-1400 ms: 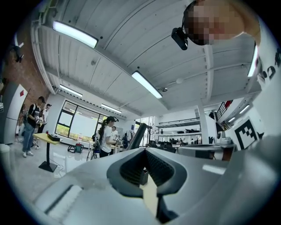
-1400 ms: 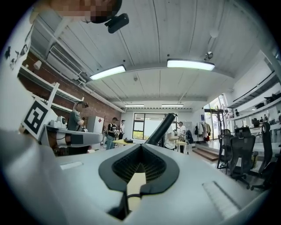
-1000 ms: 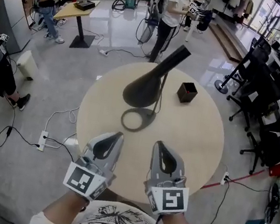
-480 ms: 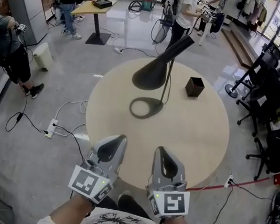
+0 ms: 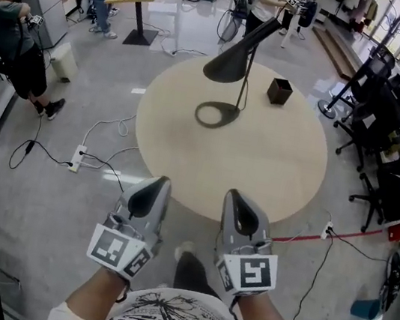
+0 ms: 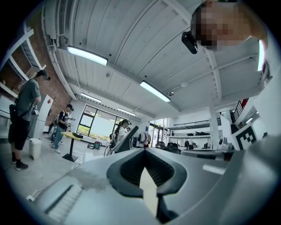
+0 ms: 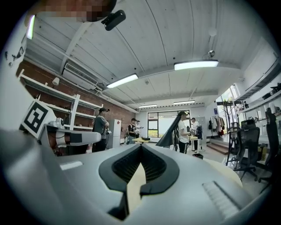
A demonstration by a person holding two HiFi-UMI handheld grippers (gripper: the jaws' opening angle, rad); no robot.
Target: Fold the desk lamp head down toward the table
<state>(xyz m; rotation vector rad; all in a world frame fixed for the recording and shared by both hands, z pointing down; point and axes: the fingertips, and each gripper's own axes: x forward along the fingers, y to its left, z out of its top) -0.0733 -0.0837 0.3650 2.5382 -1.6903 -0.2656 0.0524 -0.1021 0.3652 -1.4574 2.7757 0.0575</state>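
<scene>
Round surface [image 5: 279, 184]: desk lamp [image 5: 228, 65] is seen near the far edge, head raised. Left tongs [image 5: 159, 180] and right tongs [image 5: 234, 194] are held closed, empty; base should be steadied first.

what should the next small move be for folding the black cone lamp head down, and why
Probably move the right gripper forward over the round beige table toward the black cone-shaped lamp head, opening its jaws on the way. It and the left gripper are both shut and empty, low at the table's near side, while the lamp stands at the far side, head raised.
</scene>
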